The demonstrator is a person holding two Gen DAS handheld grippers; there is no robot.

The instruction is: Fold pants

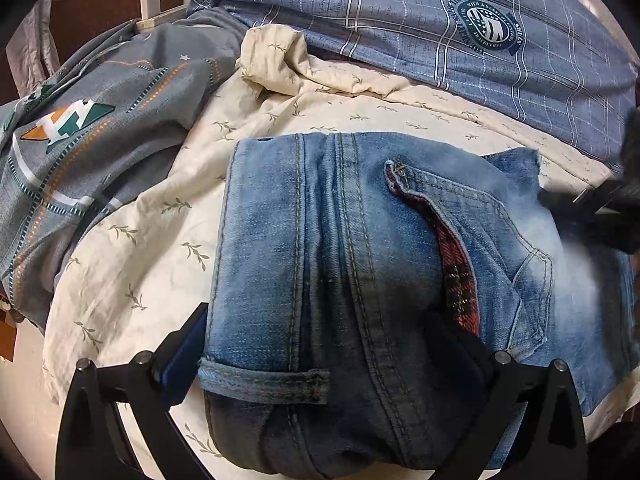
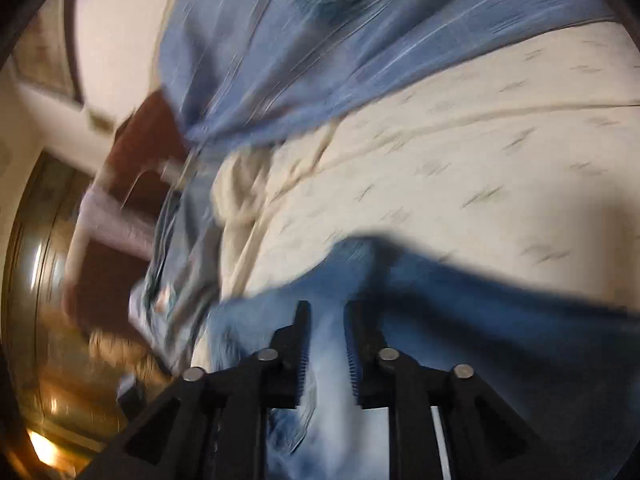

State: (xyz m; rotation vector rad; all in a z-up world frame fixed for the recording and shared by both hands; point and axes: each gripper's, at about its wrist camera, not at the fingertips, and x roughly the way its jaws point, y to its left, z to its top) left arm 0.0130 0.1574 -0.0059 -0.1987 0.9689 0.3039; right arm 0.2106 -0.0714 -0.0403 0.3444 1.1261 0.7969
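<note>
Folded blue jeans (image 1: 320, 220) lie on a cream leaf-print sheet (image 1: 140, 260), with a pocket and its red plaid lining showing. My left gripper (image 1: 320, 344) stands wide open over the near end of the jeans: the left finger is beside the fold's left edge and the right finger rests on top of the denim. The right wrist view is blurred. In it, my right gripper (image 2: 327, 332) has its jaws nearly together with a pale ridge of denim (image 2: 328, 380) pinched between the pads. Its dark body (image 1: 592, 200) shows at the jeans' right edge in the left wrist view.
A blue plaid quilt (image 1: 400, 20) is heaped behind the jeans. Grey patterned bedding (image 1: 80, 140) lies bunched at the left. A white charger with its cable (image 1: 150, 4) sits on a brown surface at the back left. Brown furniture (image 2: 132, 140) shows left of the bed.
</note>
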